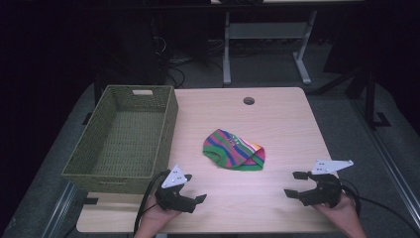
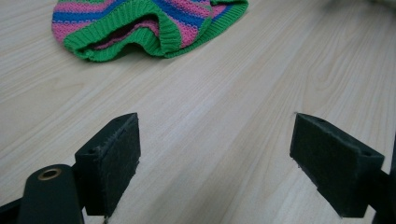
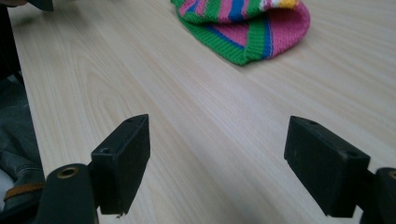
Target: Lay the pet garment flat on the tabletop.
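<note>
Closest to the high camera are the person's two hands at the near edge of the counter (image 1: 277, 114), each one wrapped around a gripper. The left gripper (image 1: 194, 194) sits low at the near left, just in front of the wicker basket (image 1: 89, 163), with its grey three-cornered plate tipped up on top. Its fingers (image 2: 109, 165) are spread wide with nothing between them, just bare light wood grain in the gap. Same deal with the right gripper (image 1: 295, 184) over at the near right: fingers (image 3: 122, 163) wide apart, holding nothing, hovering close over the counter. Can't really say if either one actually touches the wood, the angle is too flat for that.

The thing they're both aimed at is the striped knit hat (image 1: 234, 149), green, pink and blue with a bit of yellow at one side. It lies crumpled roughly mid-counter, between the two grippers but farther away from the person, clear of both. In the left gripper view the hat (image 2: 149, 23) shows its green ribbed brim with the opening gaping a little toward the camera. In the right gripper view the hat (image 3: 247, 25) sits up top, its brim edge lying flat on the wood.

The basket stands along the left edge of the counter, well apart from the hat.
</note>
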